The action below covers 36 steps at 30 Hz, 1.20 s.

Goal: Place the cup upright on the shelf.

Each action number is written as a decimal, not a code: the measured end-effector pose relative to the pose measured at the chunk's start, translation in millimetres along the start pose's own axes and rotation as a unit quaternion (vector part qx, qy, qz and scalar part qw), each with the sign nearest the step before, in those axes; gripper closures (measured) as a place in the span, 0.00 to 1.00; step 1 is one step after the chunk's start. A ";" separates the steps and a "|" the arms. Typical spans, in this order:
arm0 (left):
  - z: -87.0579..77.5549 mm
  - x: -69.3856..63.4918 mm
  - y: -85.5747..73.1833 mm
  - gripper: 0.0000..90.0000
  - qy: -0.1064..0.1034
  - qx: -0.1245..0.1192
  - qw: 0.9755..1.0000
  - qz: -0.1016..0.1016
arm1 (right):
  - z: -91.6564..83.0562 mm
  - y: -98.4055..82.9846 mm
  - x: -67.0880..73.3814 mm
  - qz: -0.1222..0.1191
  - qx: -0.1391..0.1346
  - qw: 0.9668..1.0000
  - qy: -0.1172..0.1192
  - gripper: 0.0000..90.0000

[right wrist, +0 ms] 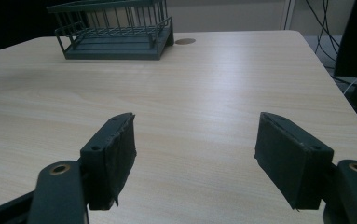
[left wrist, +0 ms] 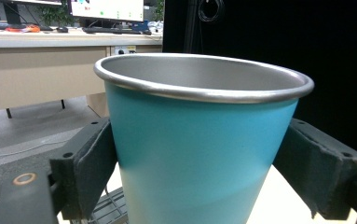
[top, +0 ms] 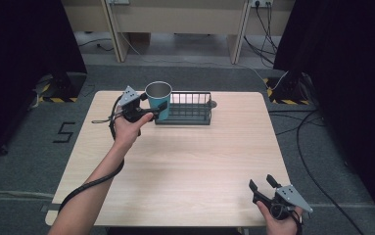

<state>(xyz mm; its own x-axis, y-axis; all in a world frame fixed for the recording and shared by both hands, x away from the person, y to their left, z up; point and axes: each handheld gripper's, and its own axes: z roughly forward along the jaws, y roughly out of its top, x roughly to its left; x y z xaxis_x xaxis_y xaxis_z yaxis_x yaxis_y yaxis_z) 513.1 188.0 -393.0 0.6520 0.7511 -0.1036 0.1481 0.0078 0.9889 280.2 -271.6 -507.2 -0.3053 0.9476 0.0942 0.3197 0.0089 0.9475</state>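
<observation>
A teal cup (top: 158, 95) with a bare metal rim stands upright at the left end of a dark wire rack (top: 190, 111) at the table's far side. My left gripper (top: 157, 108) is shut on the cup. In the left gripper view both pads (left wrist: 90, 168) press the sides of the cup (left wrist: 199, 140), which has nothing inside. I cannot tell whether the cup rests on the rack or hangs just above it. Near the table's front right corner my right gripper (top: 261, 181) is held open, and nothing lies between its fingers (right wrist: 113, 158).
The light wooden table (top: 185, 161) has a small round grommet (right wrist: 185, 41) behind the rack (right wrist: 115, 32). Black curtains hang on both sides, and cables run over the floor on the right. A desk stands beyond the table.
</observation>
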 end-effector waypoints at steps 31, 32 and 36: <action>30.4 -3.7 2.8 0.16 0.000 0.006 1.000 -0.003 | -0.3 -0.8 -2.2 0.001 -0.001 1.000 0.000 0.33; 31.3 -3.2 3.4 0.16 0.000 0.006 1.000 -0.003 | -0.3 -0.8 -2.3 0.001 0.000 1.000 0.000 0.33; 35.0 -2.6 6.0 0.16 0.002 0.007 1.000 -0.002 | -0.6 -0.9 -2.7 0.003 0.000 1.000 -0.001 0.33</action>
<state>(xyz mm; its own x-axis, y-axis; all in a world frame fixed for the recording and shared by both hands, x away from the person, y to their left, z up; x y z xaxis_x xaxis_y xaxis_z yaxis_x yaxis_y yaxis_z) 538.3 163.0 -390.5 0.6491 0.7531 -0.1078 0.1613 0.0022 0.9869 280.2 -274.4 -508.1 -0.3023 0.9480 0.0996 0.3211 0.0029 0.9471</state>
